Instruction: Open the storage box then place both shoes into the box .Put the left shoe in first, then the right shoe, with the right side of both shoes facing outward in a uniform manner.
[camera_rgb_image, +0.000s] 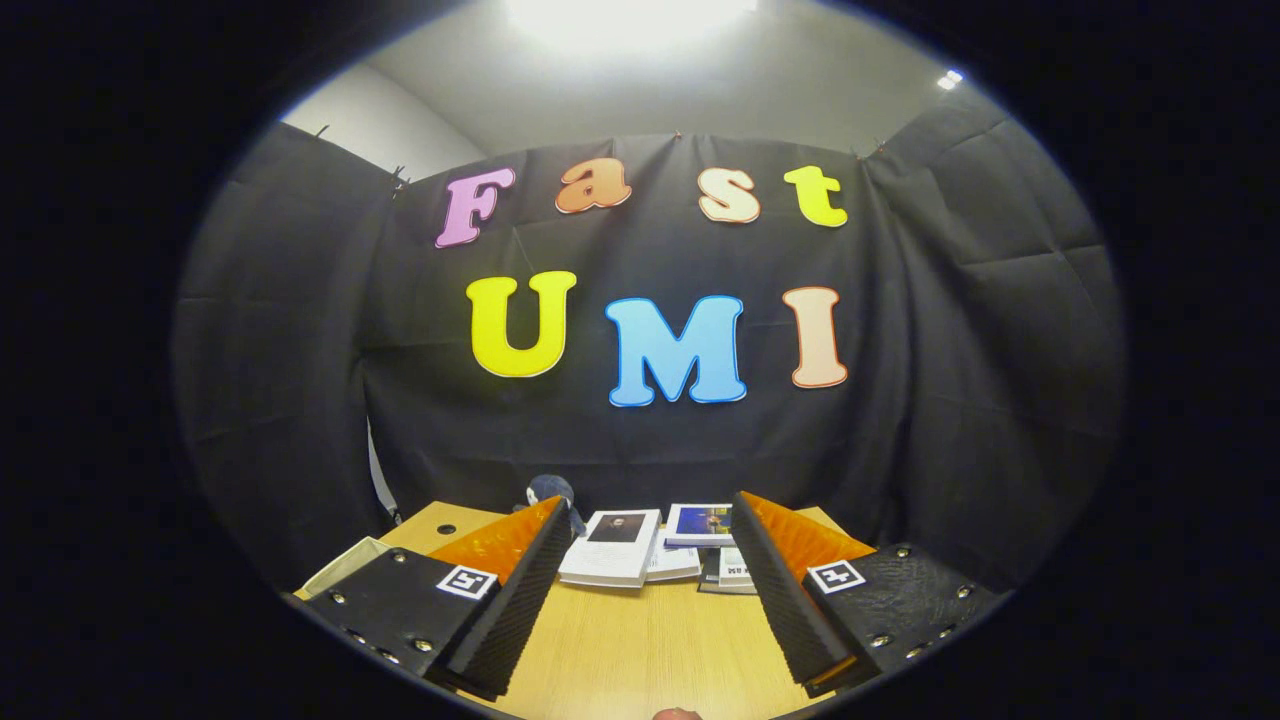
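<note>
- The small dark grey plush toy (551, 492), at the wooden table's far edge in the lower middle of the frame, is half hidden behind the gripper's (640, 530) wide-parted left finger.
- The pale box-like object (345, 566), lower left, is cut off by that finger; its kind cannot be told.
- The stacked books and booklets (640, 548) are partly covered by the right finger; their covers are too small to make out.

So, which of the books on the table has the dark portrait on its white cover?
The white book lying just beyond the hand-held gripper, whose fingers are open. The book beside it has a blue cover.
</note>
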